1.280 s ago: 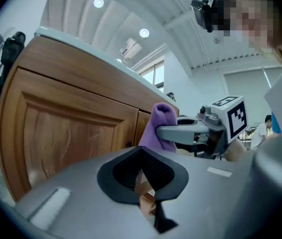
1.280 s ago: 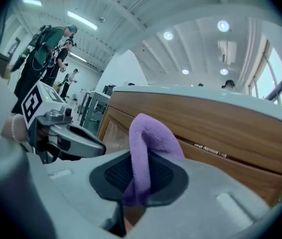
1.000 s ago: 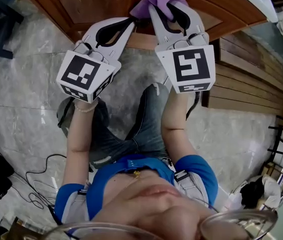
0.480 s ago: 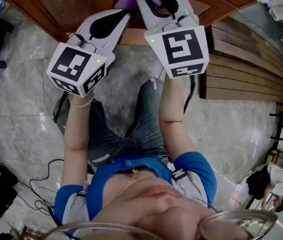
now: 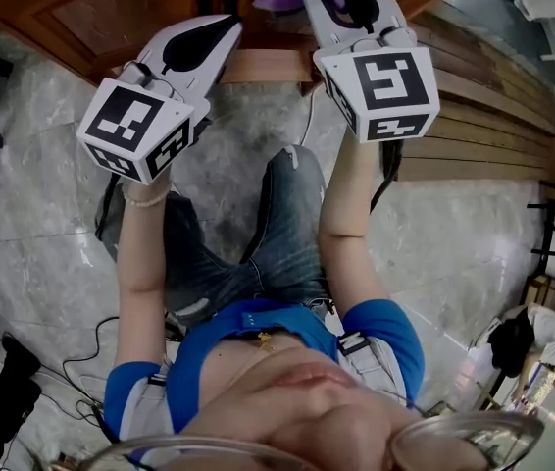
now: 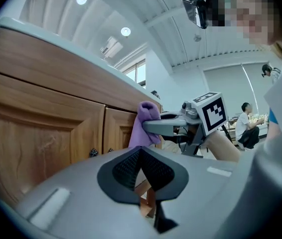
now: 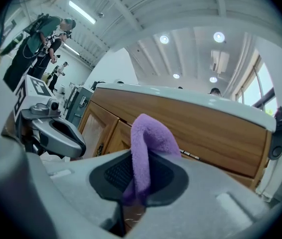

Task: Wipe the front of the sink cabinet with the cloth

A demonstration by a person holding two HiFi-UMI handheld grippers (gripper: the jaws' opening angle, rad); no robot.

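Presently, a purple, fleecy, folded cloth (image 7: 148, 143) is pinched in the right hand-held gripper (image 7: 137, 180) at the cabinet (image 7: 220, 133) front. The left hand-held gripper (image 6: 142, 157) is held pressed together, empty.

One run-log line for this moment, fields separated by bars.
right gripper: shut on cloth | left gripper: shut, empty | cloth near cabinet front
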